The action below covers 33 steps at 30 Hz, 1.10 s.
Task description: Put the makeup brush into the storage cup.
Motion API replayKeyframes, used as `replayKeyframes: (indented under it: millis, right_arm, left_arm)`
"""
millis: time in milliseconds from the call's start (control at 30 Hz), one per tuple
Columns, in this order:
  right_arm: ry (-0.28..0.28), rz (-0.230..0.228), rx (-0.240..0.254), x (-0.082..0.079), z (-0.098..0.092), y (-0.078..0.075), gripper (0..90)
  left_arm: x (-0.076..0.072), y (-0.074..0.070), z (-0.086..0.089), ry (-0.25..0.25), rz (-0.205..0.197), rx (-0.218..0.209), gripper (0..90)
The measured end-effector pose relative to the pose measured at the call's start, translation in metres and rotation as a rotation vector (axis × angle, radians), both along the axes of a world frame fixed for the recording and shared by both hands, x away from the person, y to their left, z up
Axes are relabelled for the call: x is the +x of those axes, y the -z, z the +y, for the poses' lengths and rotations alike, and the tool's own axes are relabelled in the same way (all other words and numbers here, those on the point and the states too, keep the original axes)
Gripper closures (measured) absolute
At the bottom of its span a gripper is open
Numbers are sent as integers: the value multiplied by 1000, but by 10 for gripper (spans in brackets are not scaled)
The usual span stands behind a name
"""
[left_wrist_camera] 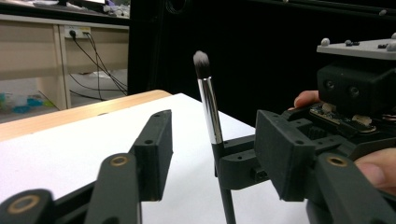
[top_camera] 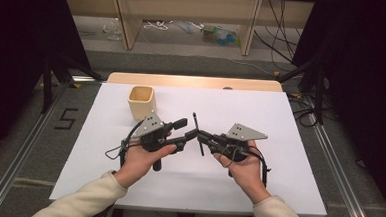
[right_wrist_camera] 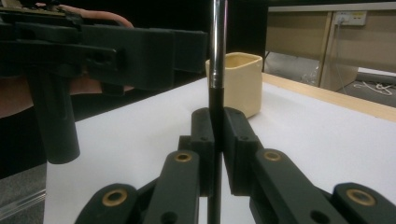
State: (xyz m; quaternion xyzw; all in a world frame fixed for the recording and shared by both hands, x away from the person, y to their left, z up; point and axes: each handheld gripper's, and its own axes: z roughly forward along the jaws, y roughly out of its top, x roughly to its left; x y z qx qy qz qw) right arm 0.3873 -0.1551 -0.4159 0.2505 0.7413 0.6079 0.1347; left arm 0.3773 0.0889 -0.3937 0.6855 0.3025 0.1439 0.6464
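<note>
A white table is seen from above, with a person's two forearms in cream sleeves coming in from the bottom edge. A black two-jaw gripper is held in each hand, and the two grippers are pointed toward each other near the middle of the table.

The right gripper is closed tightly on a makeup brush, which is pinched by its black handle between the two jaws. The brush is held nearly upright above the table, with its silver ferrule and soft grey-tipped bristles raised above the jaws and the rest of the handle hanging below them.

The left gripper is held partly open. Its jaws are placed on either side of the brush, which stands in the gap between them without being pressed by the pads.

A cream, square-sided cup is set on the table behind the left gripper, toward the far left, well apart from the brush.
</note>
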Motion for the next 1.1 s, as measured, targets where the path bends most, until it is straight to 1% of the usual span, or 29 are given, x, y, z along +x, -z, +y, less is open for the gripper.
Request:
replayKeyframes:
  millis: [33,100,133,167,267,300,333,400,433,467,500,567,600,633,667,700,733,767,800,867,933,967,1000,1033,1067,1100]
  right_arm:
    - [-2,-9,15,1,1,1,841]
    - [-2,2,-1,0,1,1,841]
    - [-2,-6,13,0,3,2,841]
    - [-6,1,4,-1,3,1,841]
    - [-8,-6,-2,-1,5,1,841]
    - [-1,-8,3,-2,6,2,841]
    - [-13,-5,2,-2,6,2,841]
    - [-10,-10,-6,-2,7,2,841]
    - [-12,-3,-3,-3,8,2,841]
    - [-17,-15,-1,-3,9,2,841]
    - [-18,-18,-3,-3,9,2,841]
    - [-16,-11,-22,-4,9,2,841]
    - [-18,-14,-22,-4,9,2,841]
    - [-15,-20,-21,-4,10,2,841]
    - [-13,-21,-30,-4,10,2,841]
    - [-7,-30,-23,-4,11,2,841]
    - [-15,-28,-27,-4,11,2,841]
    - [-13,-34,-45,-4,11,1,841]
    - [-11,-46,-43,-5,13,2,841]
    - [-14,-55,-57,-5,14,2,841]
    - [-7,-68,-59,-6,15,2,835]
    - [11,-68,-61,-6,15,2,806]
    - [13,-60,-73,-6,15,1,758]
    - [12,-55,-85,-6,16,1,709]
    - [24,-49,-81,-6,16,2,684]
    - [19,-45,-91,-6,16,2,657]
  left_arm:
    - [0,1,-1,-2,3,-1,490]
    - [2,2,-1,-3,6,-5,518]
    - [2,2,-2,-3,6,-9,534]
    - [3,2,-2,0,3,-9,551]
    - [3,3,-3,-5,5,-12,596]
    - [4,3,-3,0,6,-15,613]
    - [4,3,-3,-1,5,-17,629]
    - [4,3,-3,-2,-1,-13,666]
    - [4,3,-3,0,1,-17,680]
    - [4,3,-3,-1,1,-18,696]
    - [4,4,-3,-1,1,-17,715]
    - [4,4,-3,1,1,-19,749]
    - [5,4,-3,1,-1,-18,764]
    - [5,4,-2,0,1,-23,781]
    - [5,4,-2,-1,7,-31,792]
    - [5,4,-2,2,10,-35,799]
    - [5,4,-2,8,10,-36,809]
    - [4,5,-2,14,6,-35,821]
    - [3,4,-3,16,1,-31,830]
    - [2,4,-3,17,-21,-12,836]
    - [2,3,-2,20,-28,-6,837]
    - [2,2,-2,17,-31,-4,838]
    - [2,1,-1,19,-43,5,838]
    - [1,-1,0,13,-49,4,838]
    - [1,-2,1,13,-67,17,838]
    - [0,-3,1,7,-69,19,838]
